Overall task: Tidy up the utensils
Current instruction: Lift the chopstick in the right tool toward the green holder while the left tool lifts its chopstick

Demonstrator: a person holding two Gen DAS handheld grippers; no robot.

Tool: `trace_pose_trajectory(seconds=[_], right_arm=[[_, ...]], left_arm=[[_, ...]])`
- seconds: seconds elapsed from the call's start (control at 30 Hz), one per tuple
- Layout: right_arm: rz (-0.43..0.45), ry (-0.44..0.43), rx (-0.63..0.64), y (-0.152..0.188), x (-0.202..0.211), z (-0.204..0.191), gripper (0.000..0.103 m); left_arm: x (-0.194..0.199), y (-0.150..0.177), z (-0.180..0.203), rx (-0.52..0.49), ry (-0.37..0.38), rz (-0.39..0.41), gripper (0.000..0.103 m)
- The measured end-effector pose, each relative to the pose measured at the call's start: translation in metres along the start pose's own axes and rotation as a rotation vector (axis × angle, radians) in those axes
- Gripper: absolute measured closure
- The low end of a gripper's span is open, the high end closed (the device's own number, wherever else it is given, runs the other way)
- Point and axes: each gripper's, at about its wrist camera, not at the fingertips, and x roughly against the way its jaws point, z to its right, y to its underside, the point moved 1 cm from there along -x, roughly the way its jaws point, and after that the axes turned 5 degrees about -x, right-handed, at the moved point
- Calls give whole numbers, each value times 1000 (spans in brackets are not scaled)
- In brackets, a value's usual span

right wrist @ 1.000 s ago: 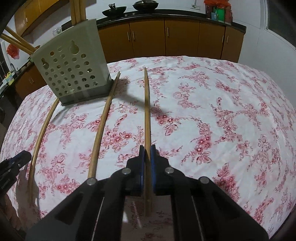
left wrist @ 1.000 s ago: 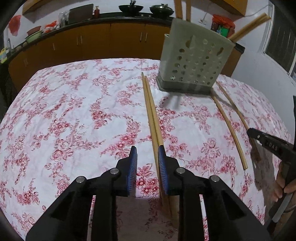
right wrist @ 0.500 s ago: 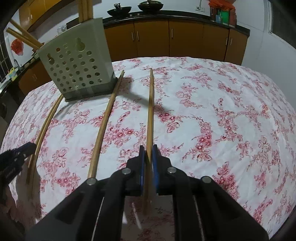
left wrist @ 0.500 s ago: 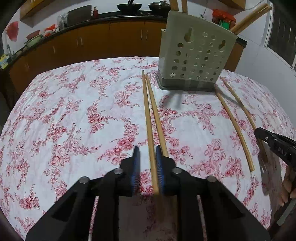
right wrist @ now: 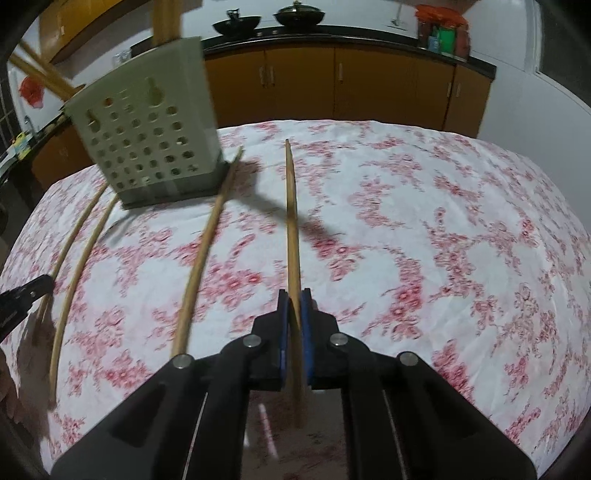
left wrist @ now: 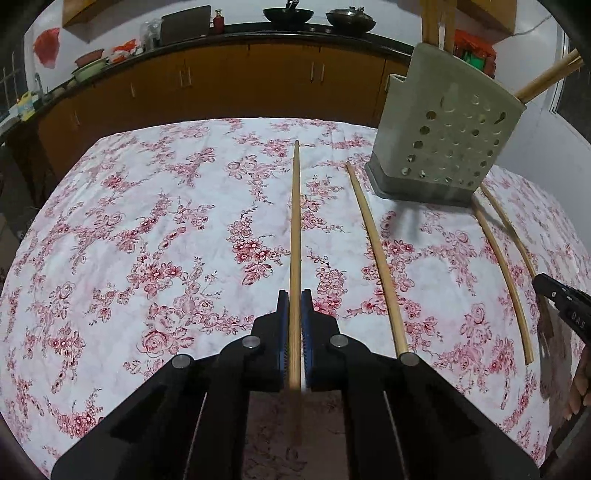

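Chopstick [left wrist: 294, 236] pinched tight between the blue pads [left wrist: 282, 332] of the left gripper [left wrist: 294, 317], running straight ahead from the fingertips, its far tip out over the flowered tablecloth [left wrist: 147, 240]. Just to the right of that gripper, a second chopstick [left wrist: 376, 254] flat on the cloth, pointing ahead toward the holder. Farther right, two more chopsticks [left wrist: 506, 280] lying close together, their far ends near the holder's base. Ahead and to the right, perforated grey-green utensil holder [left wrist: 443, 140] upright on a darker base, with several chopsticks [left wrist: 546, 79] already leaning out of its top. At the right edge of the left view, tip of the other gripper and part of a hand, just beside the outermost chopstick. Right gripper [right wrist: 294, 317] likewise closed down on a single chopstick [right wrist: 291, 221], clamped between its blue pads [right wrist: 283, 332] and sticking forward, tip raised above the cloth to judge by the shadow cast off to the right. Left of that gripper, one chopstick [right wrist: 205, 251] on the cloth with its far end beside the base of the holder [right wrist: 147, 133]; beyond it, further left, two more [right wrist: 79, 251] side by side. Holder ahead and to the left from this side. Right view blurred. Past the table, brown cabinets [right wrist: 332, 81] under a dark counter carrying two pans [right wrist: 266, 20].
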Motion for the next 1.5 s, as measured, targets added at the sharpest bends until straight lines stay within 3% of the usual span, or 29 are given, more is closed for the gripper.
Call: trace_pose_trajectory(seconds=[1.5], right_arm=[[27,20,10,4,-1,5,94]], left_arm=[[-1,1,3,15,13,13,95]])
